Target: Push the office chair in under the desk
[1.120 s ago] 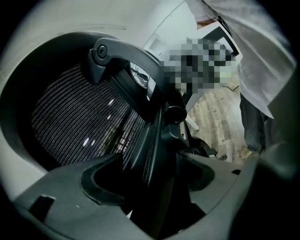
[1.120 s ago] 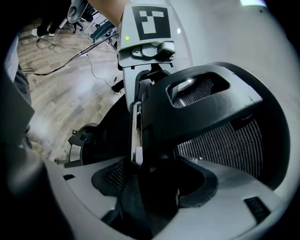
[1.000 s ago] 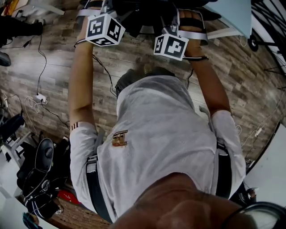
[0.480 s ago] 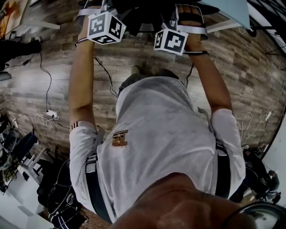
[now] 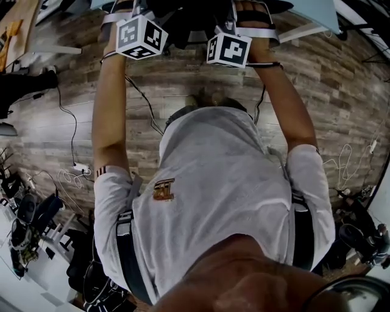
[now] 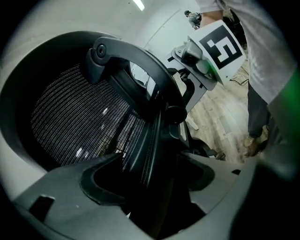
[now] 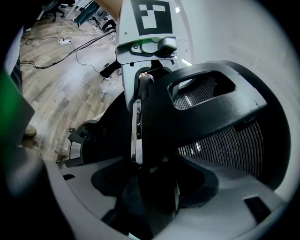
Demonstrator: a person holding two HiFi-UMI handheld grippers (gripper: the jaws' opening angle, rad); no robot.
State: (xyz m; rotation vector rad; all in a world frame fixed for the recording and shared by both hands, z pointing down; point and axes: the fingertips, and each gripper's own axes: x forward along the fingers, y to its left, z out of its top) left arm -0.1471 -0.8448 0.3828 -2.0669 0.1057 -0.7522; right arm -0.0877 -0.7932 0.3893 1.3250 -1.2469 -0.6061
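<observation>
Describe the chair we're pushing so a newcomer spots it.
Find the pale desk at the head view's top edge. The chair stands by it: black mesh back, the only one with the left gripper and right gripper clamped on its frame.

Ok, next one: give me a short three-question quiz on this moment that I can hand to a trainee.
1. True or false: the left gripper holds nothing.
2. What covers the floor? A carpet; B wood-look planks; C white tiles.
3. Fill in: the right gripper is clamped on the ____ frame of the office chair.
Key: 1 false, its jaws are on the office chair's frame. 2 B. 3 back.
</observation>
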